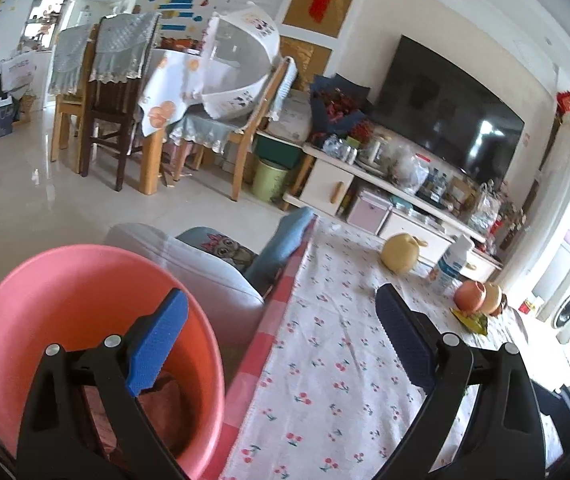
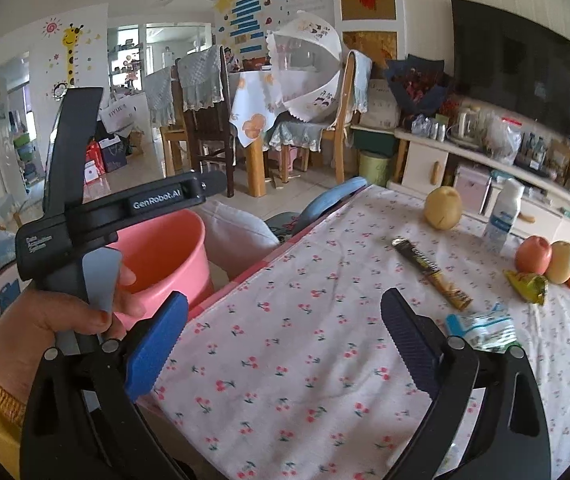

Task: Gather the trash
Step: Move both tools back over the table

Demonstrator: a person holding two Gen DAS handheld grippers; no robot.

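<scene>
A pink bin (image 1: 65, 304) stands beside the table's left edge, with a brown wrapper in its bottom; it also shows in the right wrist view (image 2: 165, 248). My left gripper (image 1: 281, 336) is open and empty, its left finger over the bin's mouth and its right finger over the cherry-print tablecloth (image 1: 325, 380). My right gripper (image 2: 285, 336) is open and empty above the tablecloth (image 2: 285, 360). On the table lie a black-and-gold stick wrapper (image 2: 431, 272), a white-green crumpled wrapper (image 2: 483, 330) by my right finger, and a yellow-green wrapper (image 2: 529, 282).
A yellow pear (image 2: 443, 208), a white bottle (image 2: 503, 216) and apples (image 2: 545, 256) stand on the table's far right. A grey cushion (image 1: 205, 264) lies behind the bin. A TV stand (image 1: 385, 196), dining chairs (image 1: 109, 92) and a green bin (image 1: 271, 178) stand farther back.
</scene>
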